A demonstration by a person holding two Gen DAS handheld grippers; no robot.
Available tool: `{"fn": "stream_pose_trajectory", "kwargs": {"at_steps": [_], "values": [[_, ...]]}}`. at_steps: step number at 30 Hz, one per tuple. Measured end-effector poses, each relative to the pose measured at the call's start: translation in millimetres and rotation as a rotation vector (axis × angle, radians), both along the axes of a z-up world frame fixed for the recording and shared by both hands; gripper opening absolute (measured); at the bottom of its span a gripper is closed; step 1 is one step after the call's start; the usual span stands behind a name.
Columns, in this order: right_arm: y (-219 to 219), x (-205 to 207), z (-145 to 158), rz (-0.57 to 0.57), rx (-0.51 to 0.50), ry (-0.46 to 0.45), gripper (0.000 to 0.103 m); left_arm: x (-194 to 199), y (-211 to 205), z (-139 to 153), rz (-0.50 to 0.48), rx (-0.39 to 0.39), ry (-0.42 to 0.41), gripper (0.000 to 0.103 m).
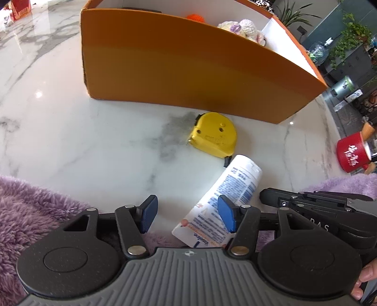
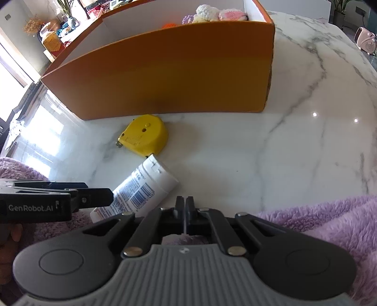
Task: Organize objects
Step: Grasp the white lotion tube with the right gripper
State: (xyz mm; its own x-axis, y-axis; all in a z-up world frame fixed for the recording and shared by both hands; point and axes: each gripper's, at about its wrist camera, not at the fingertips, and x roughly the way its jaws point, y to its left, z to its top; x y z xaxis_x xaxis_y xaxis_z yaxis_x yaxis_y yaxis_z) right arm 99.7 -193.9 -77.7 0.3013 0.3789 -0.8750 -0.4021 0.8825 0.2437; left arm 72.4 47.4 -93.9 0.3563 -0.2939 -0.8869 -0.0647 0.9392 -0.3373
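A white lotion tube lies on the marble table, its cap end touching a yellow tape measure. My left gripper is open. The tube's flat end lies slantwise below the gap, partly hidden by the right blue pad; the left pad is clear of it. In the right wrist view the tube and tape measure lie ahead to the left. My right gripper is shut with nothing in it, just right of the tube. The left gripper overlaps the tube there.
A tall orange box stands just behind the tape measure, holding crocheted toys. A red mug sits off to the right. Purple fluffy sleeves frame both views. A bare stretch of marble lies right of the objects.
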Motion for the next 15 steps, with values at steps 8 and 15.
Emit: {"fn": "stream_pose_trajectory", "kwargs": {"at_steps": [8, 15], "values": [[-1.2, -4.9, 2.6, 0.015, 0.042, 0.015, 0.006, 5.3, -19.6, -1.1, -0.093, -0.109, 0.052, 0.062], [-10.0, -6.5, 8.6, -0.015, 0.097, 0.009, 0.041, 0.1, -5.5, 9.3, -0.056, -0.124, 0.037, 0.051]]}}
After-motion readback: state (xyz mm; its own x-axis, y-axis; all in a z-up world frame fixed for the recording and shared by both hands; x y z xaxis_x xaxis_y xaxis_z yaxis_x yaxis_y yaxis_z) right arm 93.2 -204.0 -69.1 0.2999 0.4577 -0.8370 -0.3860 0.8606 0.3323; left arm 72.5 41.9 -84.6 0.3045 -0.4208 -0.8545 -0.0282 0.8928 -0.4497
